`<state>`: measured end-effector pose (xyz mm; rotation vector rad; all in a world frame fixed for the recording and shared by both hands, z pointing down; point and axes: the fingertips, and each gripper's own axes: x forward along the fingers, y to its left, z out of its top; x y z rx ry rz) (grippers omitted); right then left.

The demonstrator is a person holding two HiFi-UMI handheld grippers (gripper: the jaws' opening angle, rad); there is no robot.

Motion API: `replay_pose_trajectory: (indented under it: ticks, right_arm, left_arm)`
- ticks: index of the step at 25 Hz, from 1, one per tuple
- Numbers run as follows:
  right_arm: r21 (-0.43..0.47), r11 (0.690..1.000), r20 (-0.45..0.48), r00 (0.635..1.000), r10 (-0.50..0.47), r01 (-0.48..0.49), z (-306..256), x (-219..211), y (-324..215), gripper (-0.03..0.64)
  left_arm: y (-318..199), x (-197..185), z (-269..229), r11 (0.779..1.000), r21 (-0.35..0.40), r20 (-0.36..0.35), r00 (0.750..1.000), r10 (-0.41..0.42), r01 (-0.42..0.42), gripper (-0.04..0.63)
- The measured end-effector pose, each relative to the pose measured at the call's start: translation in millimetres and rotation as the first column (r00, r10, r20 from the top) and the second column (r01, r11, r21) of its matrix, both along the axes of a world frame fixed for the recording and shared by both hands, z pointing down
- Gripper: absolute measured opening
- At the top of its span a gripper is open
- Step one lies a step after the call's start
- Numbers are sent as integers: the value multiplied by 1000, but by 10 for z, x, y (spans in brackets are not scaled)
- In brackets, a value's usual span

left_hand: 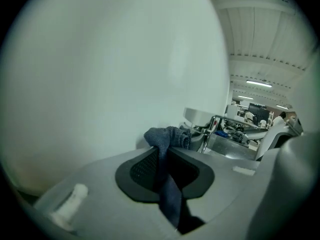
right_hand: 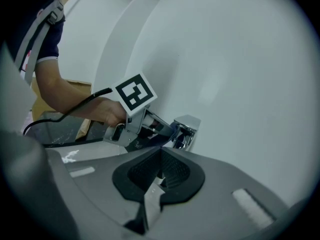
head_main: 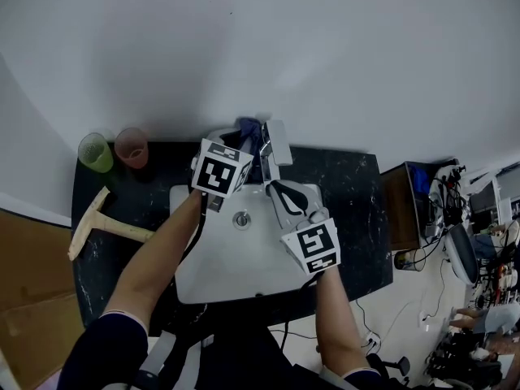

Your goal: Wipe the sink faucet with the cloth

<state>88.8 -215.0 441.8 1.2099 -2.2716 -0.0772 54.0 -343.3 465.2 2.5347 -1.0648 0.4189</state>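
A chrome faucet stands at the back of the white sink. My left gripper is shut on a dark blue cloth and holds it up against the faucet's top, close to the wall. In the left gripper view the cloth bunches above the jaws and hangs down between them, with the faucet just behind. My right gripper is at the spout; its jaws are closed on a silvery strip that looks like the spout. The faucet body and the left gripper show beyond.
A green cup and a pink cup stand at the back left of the black counter. A wooden tool lies left of the sink. A brown cabinet and cluttered floor lie to the right.
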Motion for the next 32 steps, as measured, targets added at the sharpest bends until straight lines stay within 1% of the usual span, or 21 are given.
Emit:
replay_pose_trajectory:
  ticks: [5,8,13,18,24,32]
  right_arm:
    - [0,1000,16,1000,-3,3,-1,-36,-24,5]
    - [2,1000,19,1000,-8,8,0,-51,-31,5]
    - [0,1000,26,1000,-8,8,4,-46,-37,5]
    - [-3,1000,45,999,-7,7,8,-40,-21,5]
    - [-7,1000,64,998,-1,2,4,-16,17,5]
    - [-9,1000,81,997,8,-7,2,24,126,5]
  left_arm:
    - [29,-9,-352,999,48,-89,996,-16,21,50]
    - [86,-3,-557,996,89,-117,993,-2,13,51]
    - [218,3,-678,994,112,-129,992,15,-1,51]
    - [416,29,-721,991,130,-125,991,47,-31,51]
    - [692,142,-724,987,131,-132,985,109,-92,51]
    - [956,192,-709,985,126,-146,980,133,-115,51]
